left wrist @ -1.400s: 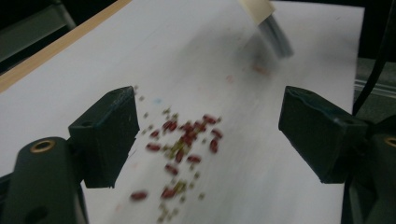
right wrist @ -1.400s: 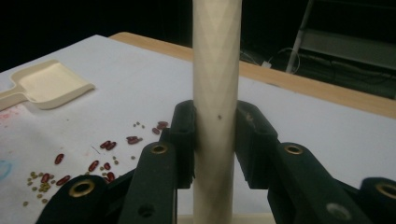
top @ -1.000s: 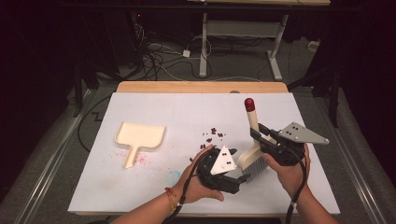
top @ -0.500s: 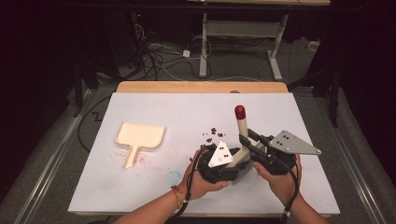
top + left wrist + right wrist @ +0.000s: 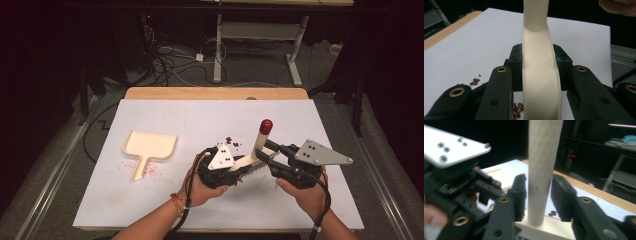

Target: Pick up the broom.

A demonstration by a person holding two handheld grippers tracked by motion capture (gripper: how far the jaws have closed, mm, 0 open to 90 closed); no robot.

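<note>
A cream brush (image 5: 259, 144) with a red-tipped handle stands tilted over the white table sheet (image 5: 200, 115), right of centre. My left gripper (image 5: 245, 169) is shut on the brush's cream back (image 5: 540, 82); its jaws have just been closing, and both pads press its sides. My right gripper (image 5: 268, 150) has the round handle (image 5: 541, 170) between its jaws, which have just been opening, with a slight gap at the pads. A cream dustpan (image 5: 149, 146) lies at the left. Red beans (image 5: 230, 141) lie scattered behind the brush.
Pink crumbs (image 5: 152, 170) dot the sheet beside the dustpan's handle. More beans (image 5: 475, 81) lie under the left gripper. A wooden board edge (image 5: 215, 93) runs along the far side. Cables and table legs stand on the dark floor beyond.
My left gripper has moved right onto the brush and shut on its back. The brush has sunk a little. My right gripper's jaws have loosened around the handle.
</note>
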